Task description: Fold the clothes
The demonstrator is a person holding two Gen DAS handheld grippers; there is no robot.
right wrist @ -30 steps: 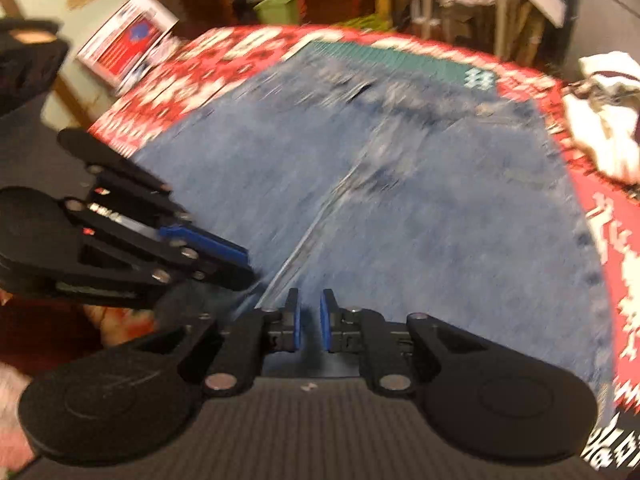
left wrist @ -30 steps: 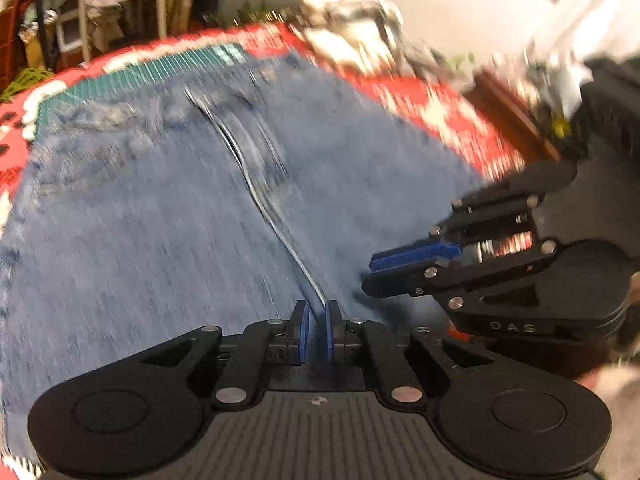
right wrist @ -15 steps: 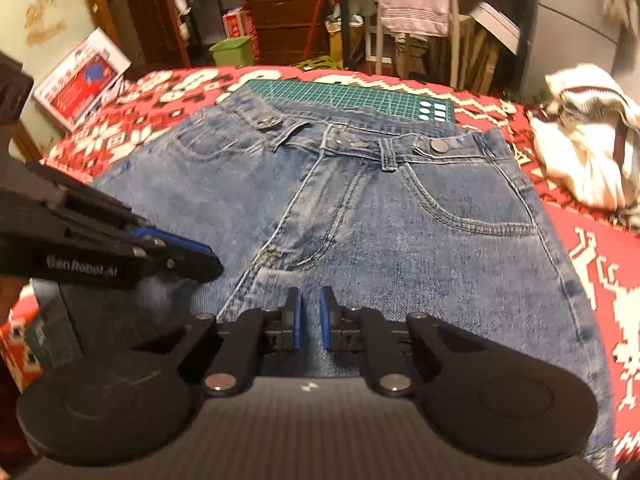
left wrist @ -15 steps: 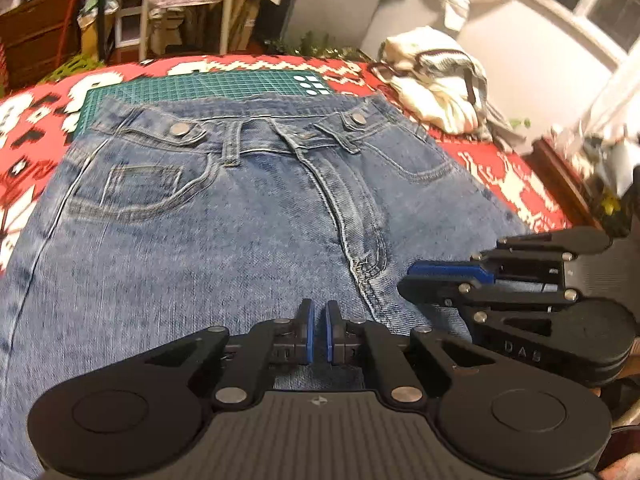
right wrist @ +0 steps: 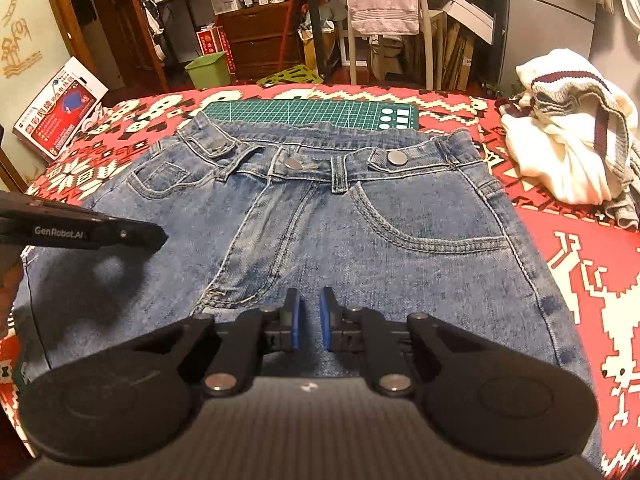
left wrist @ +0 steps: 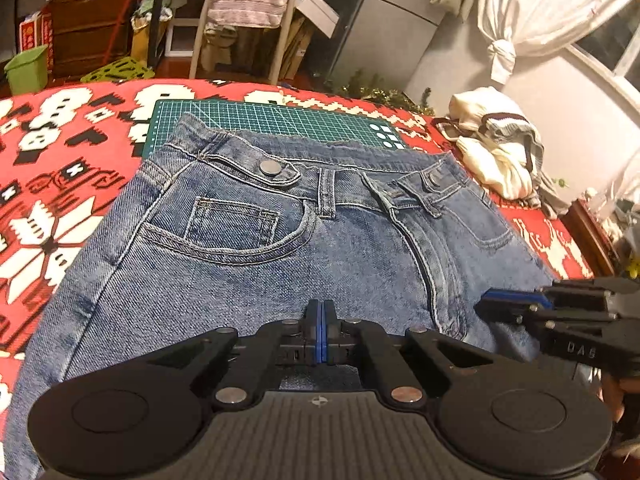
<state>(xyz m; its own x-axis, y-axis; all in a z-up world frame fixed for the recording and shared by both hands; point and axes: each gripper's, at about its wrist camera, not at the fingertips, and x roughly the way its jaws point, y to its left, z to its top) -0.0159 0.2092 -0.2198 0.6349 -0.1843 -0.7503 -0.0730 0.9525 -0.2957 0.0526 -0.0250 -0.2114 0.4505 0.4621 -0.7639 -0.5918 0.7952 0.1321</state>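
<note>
a pair of blue jeans (left wrist: 304, 264) lay front side up and spread flat across the middle of the desk, which was covered by a red and white patterned cloth (left wrist: 60, 184), the waistband toward the far edge and overlapping a green cutting mat (left wrist: 256, 120). the buttons, belt loops and both front pockets were in plain sight and no crease or fold showed in the part of the garment the cameras took in; the legs ran out of view under the cameras at the near edge, so their state could not be told. the left hand-held gripper (left wrist: 321, 332) hovered low over the denim below the left pocket with its blue pads pressed together and no cloth seen between them. the right hand-held gripper (right wrist: 309, 322) stood slightly parted over the crotch seam, its jaws a narrow gap apart and holding nothing. a heap of cream knitwear (right wrist: 568, 136) sat unfolded by the far right corner. judged from this, the folding of the jeans had not visibly begun: the garment appeared only laid out, with the first fold and the other clothing left to do.
</note>
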